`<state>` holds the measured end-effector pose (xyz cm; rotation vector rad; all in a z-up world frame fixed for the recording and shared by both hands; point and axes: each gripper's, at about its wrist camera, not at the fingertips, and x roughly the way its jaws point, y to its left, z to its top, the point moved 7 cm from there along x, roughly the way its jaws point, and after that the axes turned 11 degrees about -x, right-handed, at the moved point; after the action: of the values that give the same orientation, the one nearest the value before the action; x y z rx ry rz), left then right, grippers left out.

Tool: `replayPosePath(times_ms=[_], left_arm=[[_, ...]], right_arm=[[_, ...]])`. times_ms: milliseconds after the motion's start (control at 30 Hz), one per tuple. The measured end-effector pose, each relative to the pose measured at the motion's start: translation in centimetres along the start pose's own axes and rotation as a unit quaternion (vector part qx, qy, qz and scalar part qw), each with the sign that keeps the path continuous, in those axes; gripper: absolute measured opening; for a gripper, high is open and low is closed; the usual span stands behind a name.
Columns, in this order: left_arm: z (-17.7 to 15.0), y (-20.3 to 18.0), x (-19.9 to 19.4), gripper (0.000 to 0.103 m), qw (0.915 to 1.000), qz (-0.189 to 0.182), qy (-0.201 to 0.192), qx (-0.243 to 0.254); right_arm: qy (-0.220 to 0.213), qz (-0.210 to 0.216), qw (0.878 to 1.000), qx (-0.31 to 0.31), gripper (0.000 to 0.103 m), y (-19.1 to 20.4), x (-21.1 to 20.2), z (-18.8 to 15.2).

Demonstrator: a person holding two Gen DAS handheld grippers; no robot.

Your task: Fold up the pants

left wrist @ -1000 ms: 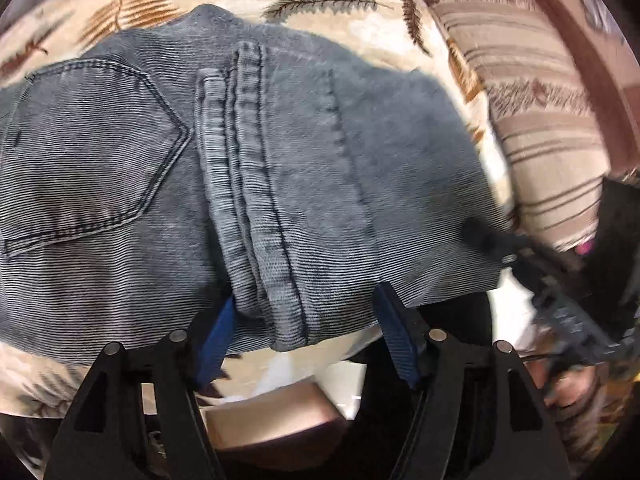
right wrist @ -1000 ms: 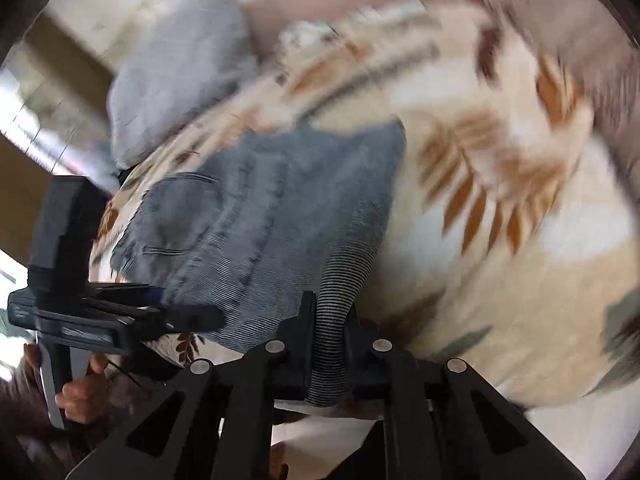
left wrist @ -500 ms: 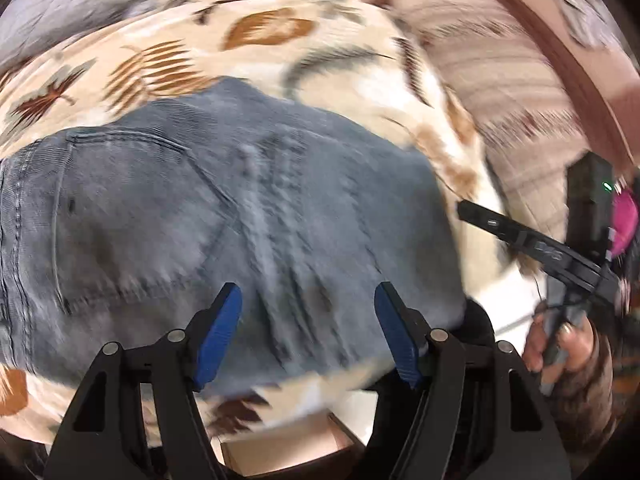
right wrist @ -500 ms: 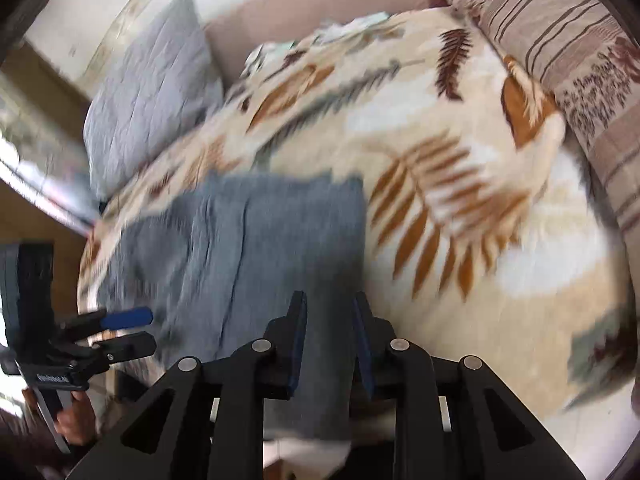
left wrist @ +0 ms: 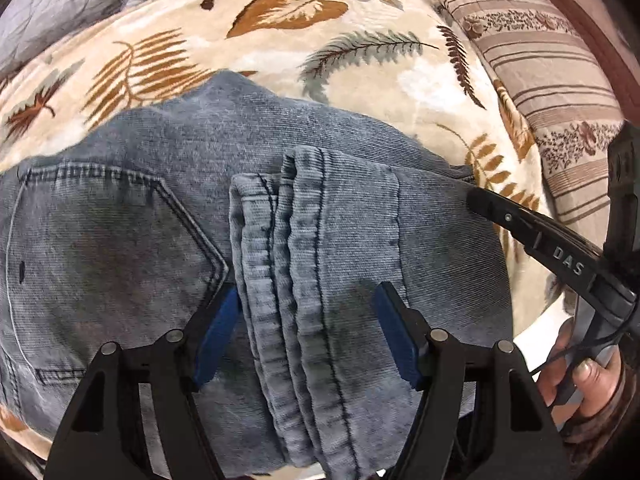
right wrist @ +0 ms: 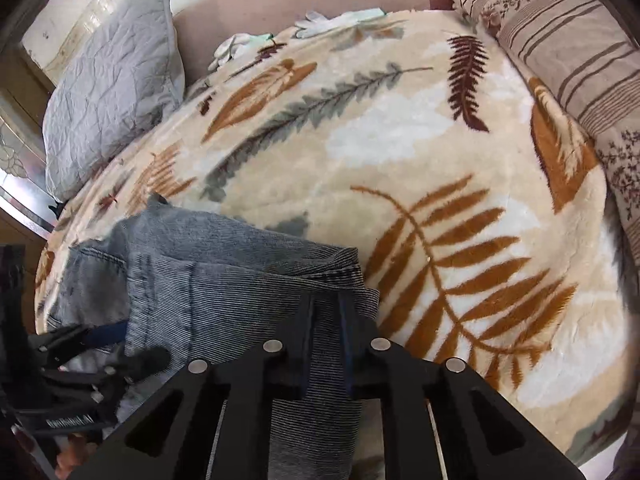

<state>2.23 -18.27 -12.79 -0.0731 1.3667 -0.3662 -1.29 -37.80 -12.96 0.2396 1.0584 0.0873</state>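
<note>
Grey-blue denim pants (left wrist: 160,248) lie folded on a leaf-patterned blanket (left wrist: 280,48), back pocket to the left and the leg hems (left wrist: 288,280) stacked on top. My left gripper (left wrist: 306,324) is open, its blue pads either side of the hems and low over the denim. My right gripper (right wrist: 326,312) is shut on the right edge of the pants (right wrist: 224,280); a strip of denim runs back between its fingers. It also shows at the right of the left wrist view (left wrist: 472,198).
A grey quilted pillow (right wrist: 108,92) leans at the back left. A striped floral cushion (right wrist: 576,48) lies along the right side. The blanket (right wrist: 400,140) spreads wide to the right of the pants. White gloves (right wrist: 332,22) lie at the far edge.
My left gripper has settled over the hems after swinging about, still open. My right gripper, briefly open half a second ago, is shut on the pants' right edge again.
</note>
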Motion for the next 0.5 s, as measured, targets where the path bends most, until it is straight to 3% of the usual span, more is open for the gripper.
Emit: replayPosePath(times_ms=[300, 433, 500], left_arm=[[-1.1, 0.1, -1.6, 0.069, 0.9999, -0.009, -0.001, -0.010], [-3.6, 1.7, -4.0, 0.070, 0.9973, -0.059, 0.020, -0.039], [-5.0, 2.3, -4.2, 0.070, 0.9937, -0.087, 0.040, -0.059]], right_arm=[[-0.007, 0.011, 1.000, -0.012, 0.017, 2.0, -2.5, -0.5], [-0.005, 0.046, 0.999, -0.013, 0.020, 3.3, -2.8, 0.4], [0.004, 0.063, 0.997, -0.032, 0.029, 4.8, -2.2, 0.9]])
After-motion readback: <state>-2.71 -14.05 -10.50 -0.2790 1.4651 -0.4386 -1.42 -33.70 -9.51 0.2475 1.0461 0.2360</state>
